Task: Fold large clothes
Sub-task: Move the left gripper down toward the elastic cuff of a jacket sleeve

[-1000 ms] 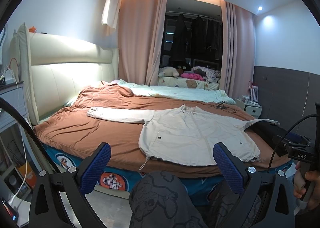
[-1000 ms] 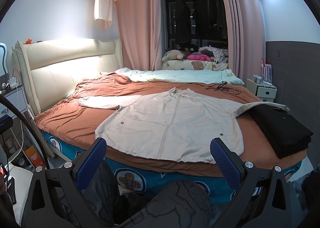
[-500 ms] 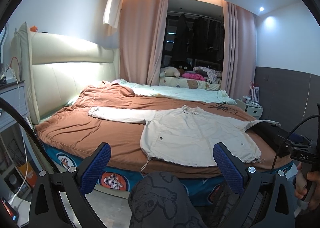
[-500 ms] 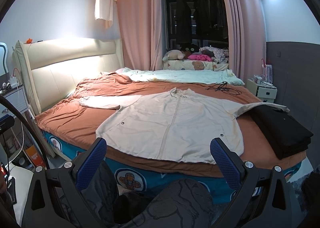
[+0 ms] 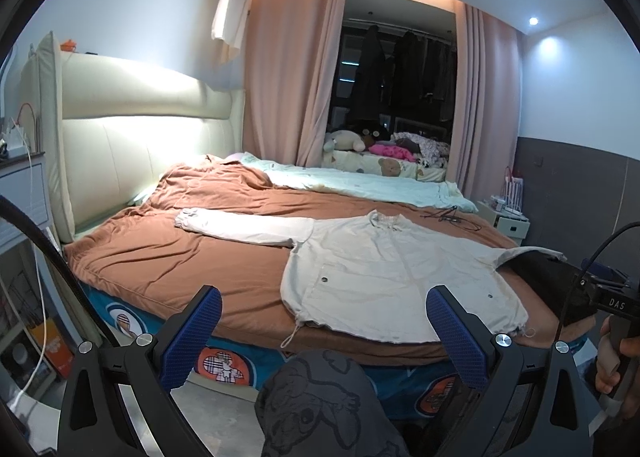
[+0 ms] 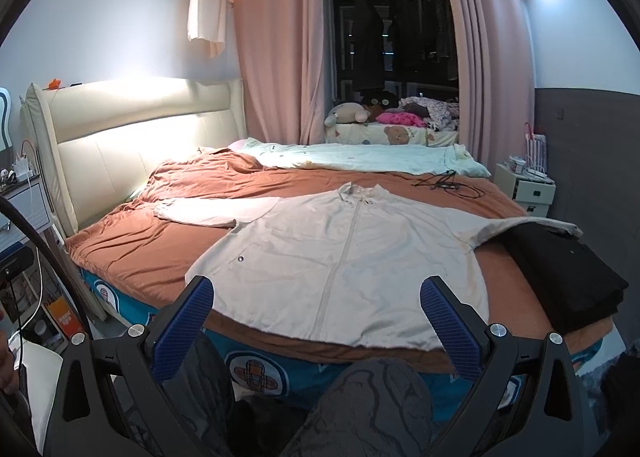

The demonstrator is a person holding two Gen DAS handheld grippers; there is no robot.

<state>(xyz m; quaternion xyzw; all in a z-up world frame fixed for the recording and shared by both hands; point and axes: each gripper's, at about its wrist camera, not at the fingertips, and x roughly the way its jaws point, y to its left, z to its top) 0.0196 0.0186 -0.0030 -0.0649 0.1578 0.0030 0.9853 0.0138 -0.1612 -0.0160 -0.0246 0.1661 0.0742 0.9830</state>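
Observation:
A cream zip jacket [image 5: 384, 273] [image 6: 340, 257] lies spread flat, front up, on the brown bedspread [image 5: 192, 265] [image 6: 160, 253], hem toward me. Its left sleeve [image 5: 244, 227] [image 6: 216, 211] stretches toward the headboard; the right sleeve [image 6: 528, 225] drapes over a folded black garment. My left gripper [image 5: 324, 333] hangs open in front of the bed's near edge, short of the hem, nothing between its blue pads. My right gripper [image 6: 316, 321] is also open and empty, just before the hem's middle. In the left wrist view a hand holds the right gripper's handle [image 5: 616, 337].
A folded black garment [image 6: 560, 273] lies at the bed's right corner. A mint quilt [image 6: 360, 157] and a black cable [image 6: 444, 181] sit at the far side. The cream headboard [image 6: 132, 145] stands left, a nightstand [image 6: 524, 189] right. My patterned trouser knee [image 5: 320, 397] fills the foreground.
Both views have shifted very slightly; the jacket and bedding lie as before, and both grippers stay open.

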